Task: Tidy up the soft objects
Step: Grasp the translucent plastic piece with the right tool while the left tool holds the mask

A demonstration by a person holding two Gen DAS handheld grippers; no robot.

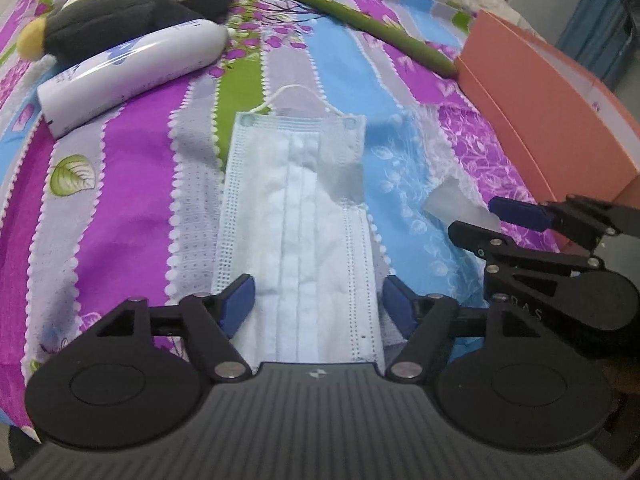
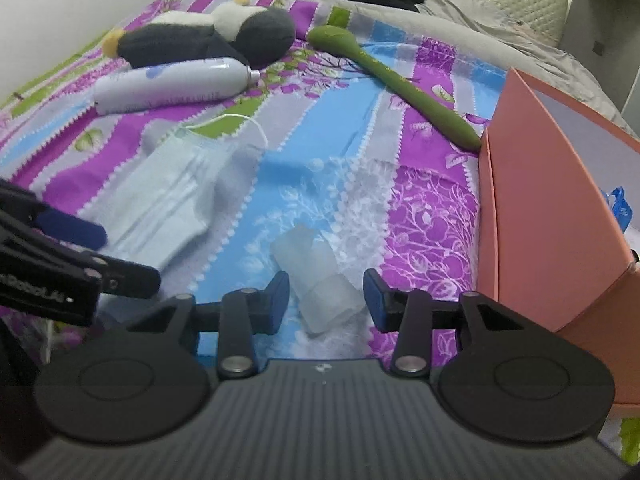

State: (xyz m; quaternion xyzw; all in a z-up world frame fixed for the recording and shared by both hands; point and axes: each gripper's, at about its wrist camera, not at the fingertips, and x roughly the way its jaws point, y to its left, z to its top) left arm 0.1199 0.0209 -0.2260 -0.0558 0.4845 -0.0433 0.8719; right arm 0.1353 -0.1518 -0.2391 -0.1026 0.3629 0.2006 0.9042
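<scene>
On a bed spread with a purple, blue and green striped floral sheet (image 1: 132, 208), the left gripper (image 1: 316, 308) straddles a flat pale-blue pleated face mask (image 1: 300, 216), jaws spread, lined up to pinch it. The right gripper (image 2: 326, 300), also spread, brackets a small translucent plastic-looking wad (image 2: 316, 280), its material hard to judge. An open salmon-pink cardboard box (image 2: 552, 216) waits just beside, likely the destination.

A pale blue face mask (image 1: 298, 236) lies flat on the bedspread, plush penguin (image 1: 132, 4) beyond.
</scene>
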